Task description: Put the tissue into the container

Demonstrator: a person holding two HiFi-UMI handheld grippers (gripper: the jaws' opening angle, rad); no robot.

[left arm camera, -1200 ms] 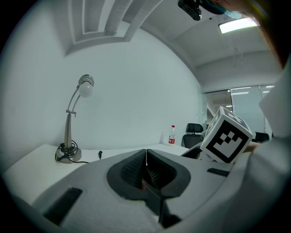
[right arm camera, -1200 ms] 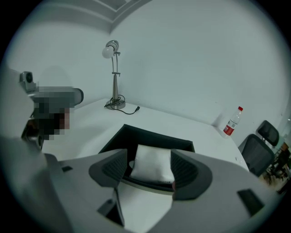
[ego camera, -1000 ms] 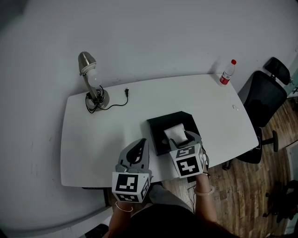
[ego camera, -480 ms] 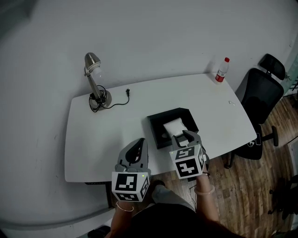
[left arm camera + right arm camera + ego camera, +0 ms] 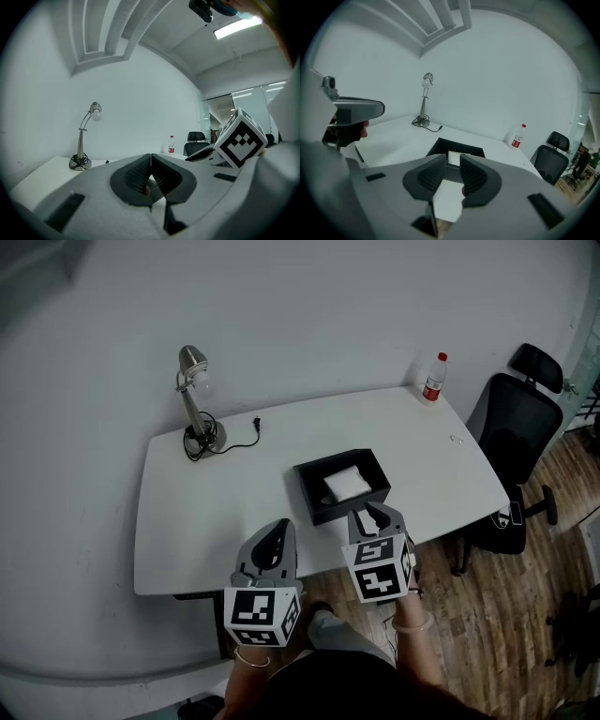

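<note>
Tissue (image 5: 346, 483) now alone inside container (image 5: 349, 509)

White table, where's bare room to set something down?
Widest bare patch: the table's left front, between lamp and black container. Another lies right of the container, toward the bottle. The back-left corner is crowded by lamp and cord.

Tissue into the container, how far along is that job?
Done: the tissue lies inside the black container on the table. In hand: nothing; the right gripper is closing its jaws on empty air, the left gripper is shut and empty. Left: nothing that shows.
</note>
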